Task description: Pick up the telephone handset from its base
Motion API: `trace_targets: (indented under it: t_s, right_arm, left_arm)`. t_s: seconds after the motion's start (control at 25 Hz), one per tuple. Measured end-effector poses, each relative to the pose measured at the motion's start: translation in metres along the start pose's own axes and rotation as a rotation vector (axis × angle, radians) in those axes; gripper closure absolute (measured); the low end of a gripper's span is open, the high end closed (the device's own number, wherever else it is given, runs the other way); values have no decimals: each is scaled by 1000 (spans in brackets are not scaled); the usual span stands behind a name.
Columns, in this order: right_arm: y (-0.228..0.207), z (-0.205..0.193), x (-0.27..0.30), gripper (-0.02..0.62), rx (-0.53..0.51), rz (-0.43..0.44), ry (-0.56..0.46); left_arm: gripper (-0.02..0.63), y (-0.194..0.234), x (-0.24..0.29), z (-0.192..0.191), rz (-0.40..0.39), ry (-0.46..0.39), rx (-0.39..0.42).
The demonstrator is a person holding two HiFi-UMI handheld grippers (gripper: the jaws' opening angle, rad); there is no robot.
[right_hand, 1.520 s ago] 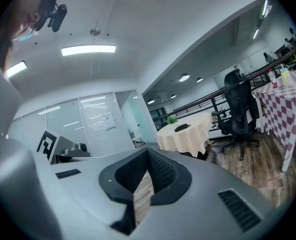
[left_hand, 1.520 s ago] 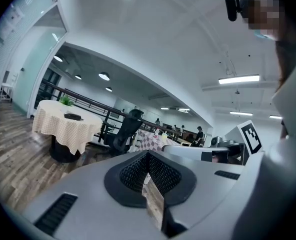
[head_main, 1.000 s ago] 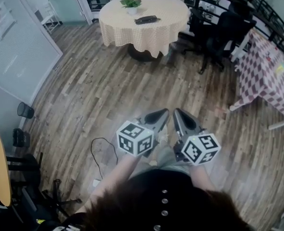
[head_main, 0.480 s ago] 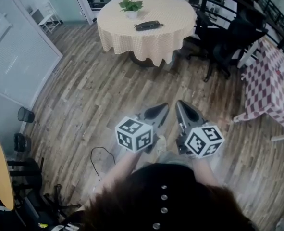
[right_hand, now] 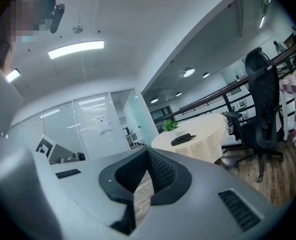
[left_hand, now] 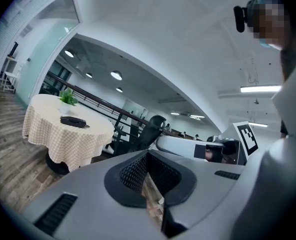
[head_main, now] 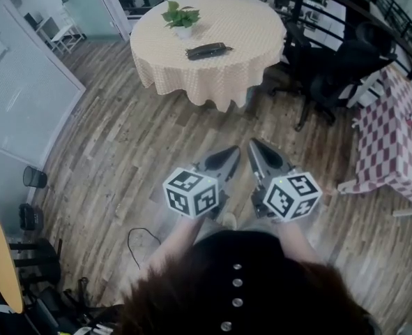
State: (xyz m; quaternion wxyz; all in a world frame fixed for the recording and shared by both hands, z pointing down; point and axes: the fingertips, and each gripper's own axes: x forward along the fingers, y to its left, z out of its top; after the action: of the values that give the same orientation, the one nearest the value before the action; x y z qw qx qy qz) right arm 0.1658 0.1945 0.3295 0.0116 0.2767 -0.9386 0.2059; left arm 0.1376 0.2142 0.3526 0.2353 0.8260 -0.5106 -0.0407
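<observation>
Left gripper point(head_main: 228, 158) and right gripper point(head_main: 260, 153) are both closed up and empty at lower centre, and the phone point(head_main: 206, 49) is on the table point(head_main: 192, 82) up top, well apart. Looks like the approach step to me, so next I'd get close and open one up over it.

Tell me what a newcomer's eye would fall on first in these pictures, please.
First comes the round table under a pale yellow checked cloth at the top of the head view, carrying a black telephone and a small green potted plant. Next, low in the middle, the grey left claw and grey right claw point towards it, both shut and empty, above the striped wooden floor. A black office chair stands to the table's right.
</observation>
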Motion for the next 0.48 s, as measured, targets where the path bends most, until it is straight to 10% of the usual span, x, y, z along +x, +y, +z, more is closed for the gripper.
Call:
trace_targets:
  t_s: [0.48]
  right_arm:
    - [-59, 3, 52, 586, 55, -54, 37]
  left_arm:
    - [600, 66, 52, 15, 32, 28, -68]
